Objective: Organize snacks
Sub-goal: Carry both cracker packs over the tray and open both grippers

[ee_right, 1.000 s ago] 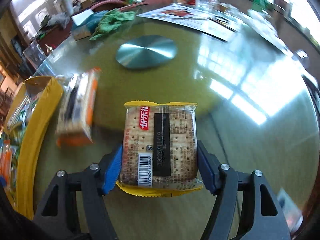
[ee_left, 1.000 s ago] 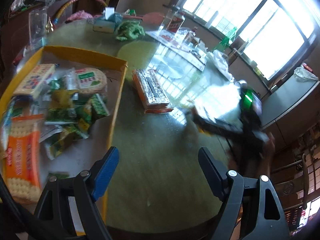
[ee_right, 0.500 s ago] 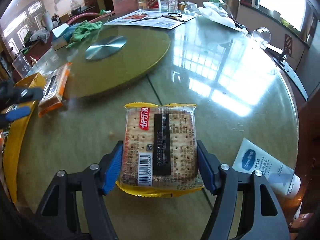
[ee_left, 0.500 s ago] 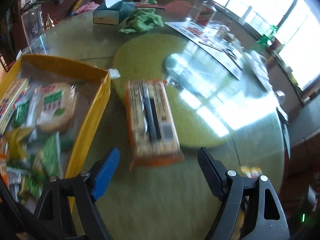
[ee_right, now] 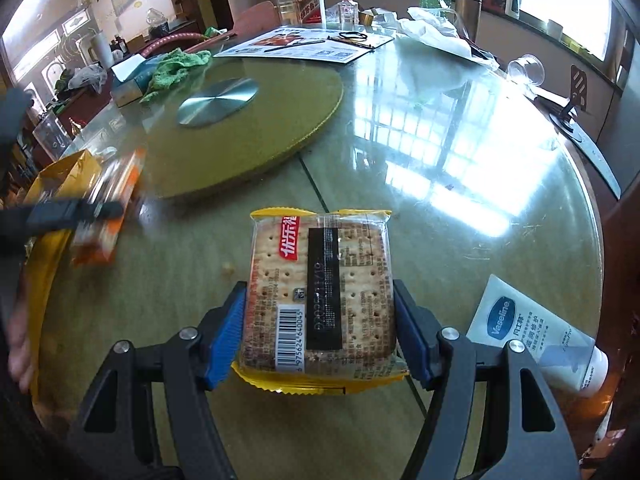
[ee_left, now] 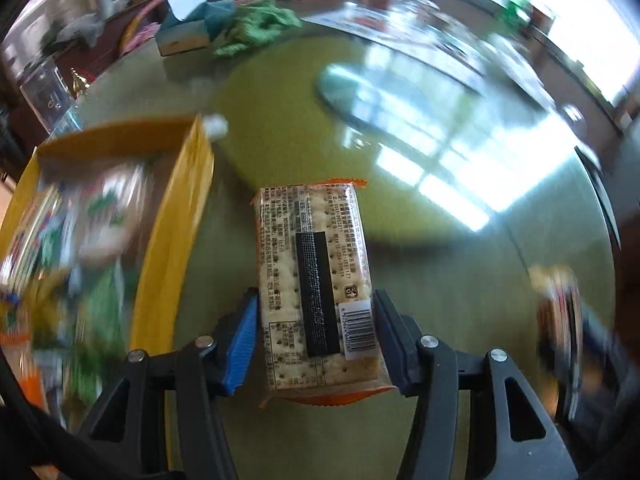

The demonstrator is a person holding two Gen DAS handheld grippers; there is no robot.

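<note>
An orange-edged cracker pack point(ee_left: 316, 280) lies on the glass table just right of the yellow snack box point(ee_left: 172, 232). My left gripper point(ee_left: 316, 298) straddles its near end, jaws closing, with both blue pads point(ee_left: 240, 340) against the pack's sides. In the right wrist view the same gripper point(ee_right: 80, 210) and the orange pack point(ee_right: 108, 216) are blurred at the left, beside the box point(ee_right: 60, 176). My right gripper point(ee_right: 318, 290) is shut on a yellow-edged cracker pack point(ee_right: 320, 296), held above the table. It shows as a blur point(ee_left: 560, 308) in the left wrist view.
The box holds several snack packets point(ee_left: 100, 216). A round turntable point(ee_right: 256, 120) with a metal hub point(ee_right: 218, 102) fills the table's middle. A Vaseline tube point(ee_right: 532, 332) lies at the near right edge. Green cloth point(ee_right: 176, 68), tissue box point(ee_right: 128, 84), papers point(ee_right: 304, 44) and bottles point(ee_right: 308, 0) stand at the back.
My left gripper swung over from the box, came down over the orange pack, and its jaws narrowed onto it. The right gripper carried the yellow pack sideways, then stopped, still gripping it.
</note>
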